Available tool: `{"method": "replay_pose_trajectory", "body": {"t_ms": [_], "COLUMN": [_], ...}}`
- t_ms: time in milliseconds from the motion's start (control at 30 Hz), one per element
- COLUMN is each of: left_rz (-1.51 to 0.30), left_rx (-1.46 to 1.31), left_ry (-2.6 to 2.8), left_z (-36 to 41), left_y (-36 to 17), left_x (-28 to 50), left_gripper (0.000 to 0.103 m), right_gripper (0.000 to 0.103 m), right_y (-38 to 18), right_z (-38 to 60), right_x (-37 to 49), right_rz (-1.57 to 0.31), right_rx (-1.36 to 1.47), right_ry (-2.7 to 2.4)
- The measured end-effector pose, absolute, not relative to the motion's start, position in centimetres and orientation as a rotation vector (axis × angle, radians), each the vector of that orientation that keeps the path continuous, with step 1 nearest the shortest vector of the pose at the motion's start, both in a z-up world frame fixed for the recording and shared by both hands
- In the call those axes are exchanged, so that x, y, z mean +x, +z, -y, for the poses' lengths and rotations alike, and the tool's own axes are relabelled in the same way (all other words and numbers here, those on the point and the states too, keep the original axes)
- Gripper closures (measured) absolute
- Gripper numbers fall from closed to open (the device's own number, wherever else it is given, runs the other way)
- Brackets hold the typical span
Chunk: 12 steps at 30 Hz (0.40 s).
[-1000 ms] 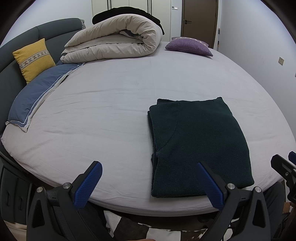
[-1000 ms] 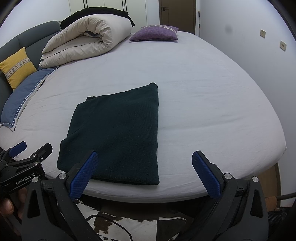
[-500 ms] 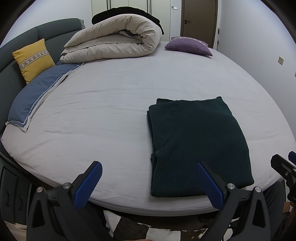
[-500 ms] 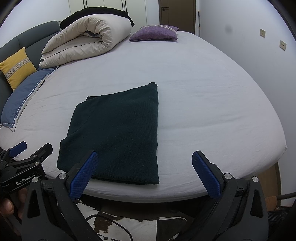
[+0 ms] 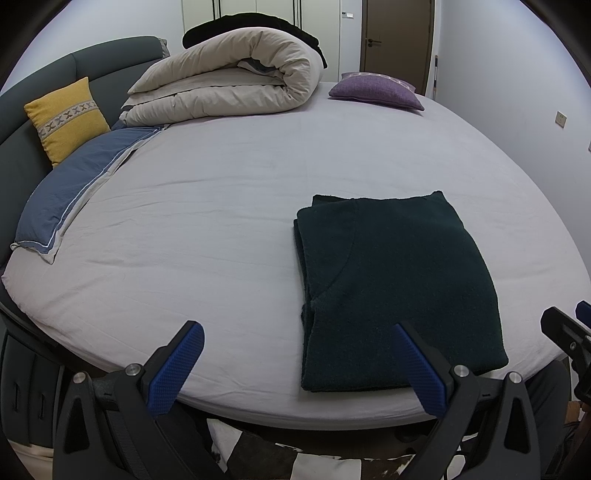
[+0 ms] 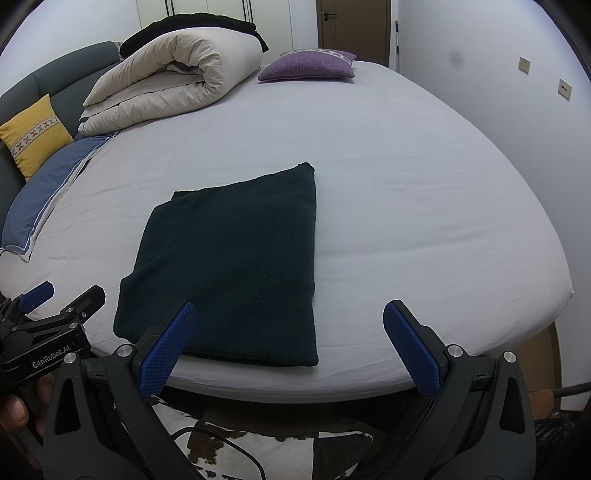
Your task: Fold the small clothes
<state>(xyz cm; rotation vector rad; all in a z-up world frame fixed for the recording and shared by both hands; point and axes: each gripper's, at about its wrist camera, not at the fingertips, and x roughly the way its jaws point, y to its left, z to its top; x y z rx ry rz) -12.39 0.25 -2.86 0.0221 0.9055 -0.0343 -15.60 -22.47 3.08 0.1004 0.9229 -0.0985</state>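
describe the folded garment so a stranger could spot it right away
Start from the big round bed with its pale sheet. Near its front edge lies the folded garment, a flat dark green rectangle, the only dark fuzzy knit lying apart from the pillows and rolled duvet.

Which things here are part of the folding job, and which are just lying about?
Job: garment, folded flat at the near edge of the bed; left gripper and right gripper, both open and empty.

Lying about: duvet, black fabric on it, purple cushion, yellow cushion, blue pillow.
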Motion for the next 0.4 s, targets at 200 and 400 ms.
{"method": "replay_pose_trajectory", "body": {"t_ms": [200, 400], "left_rz": [-0.907, -0.899], "left_rx": [0.023, 0.018], "left_ry": [-0.036, -0.038], "left_z": [-0.28, -0.69], "left_y": [-2.96, -3.07], "left_x": [-12.44, -12.48], "left_gripper": [0.0, 0.0], "right_gripper": [0.0, 0.0], "right_y": [3.07, 2.93], "right_z": [22.42, 22.21], "right_x": [-15.61, -15.75], "right_rz": [-0.924, -0.926], "right_rx": [0.102, 0.108], "right_ry": [-0.099, -0.096]}}
